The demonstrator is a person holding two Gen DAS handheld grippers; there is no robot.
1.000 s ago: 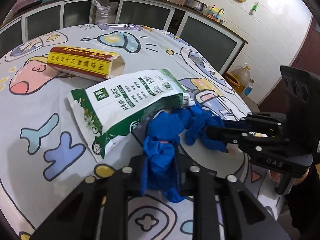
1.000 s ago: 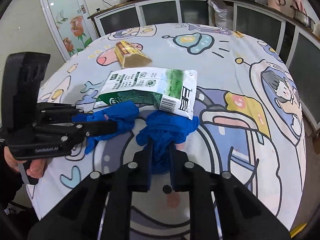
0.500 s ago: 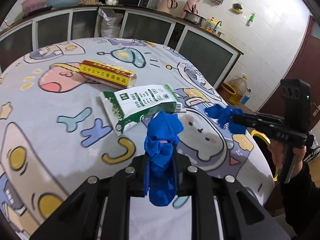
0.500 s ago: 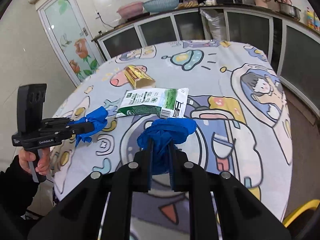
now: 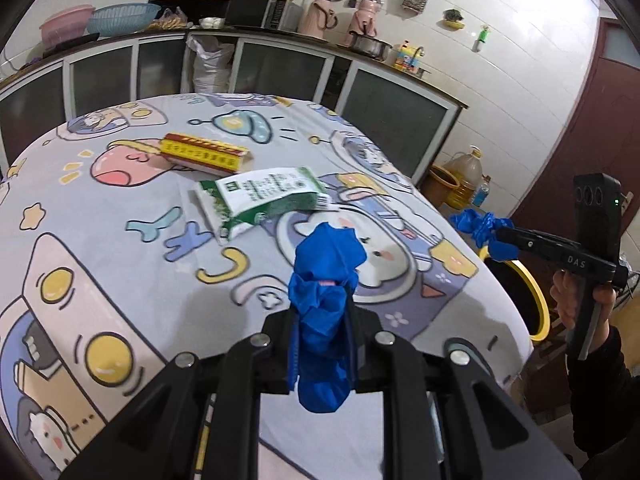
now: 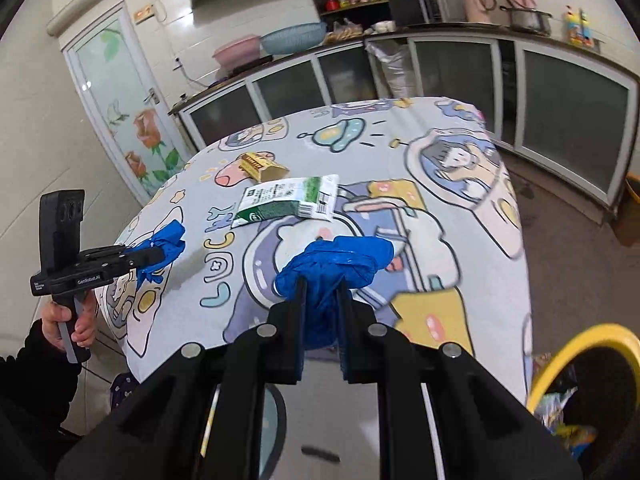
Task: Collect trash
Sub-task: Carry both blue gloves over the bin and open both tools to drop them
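I have raised both grippers off the cartoon-print tablecloth [image 5: 120, 208] and drawn them back from the green-and-white paper carton [image 5: 260, 196]. A second ago the two crumpled blue nitrile gloves lay together against the carton's edge. Left gripper [image 5: 322, 320] now carries one crumpled blue glove [image 5: 324, 300] clear of the cloth. Right gripper [image 6: 320, 292] carries the other blue glove [image 6: 336, 260], swung out past the table's edge. They are now well apart. A yellow-rimmed black bin [image 6: 580, 360] has come into view just right of the right gripper.
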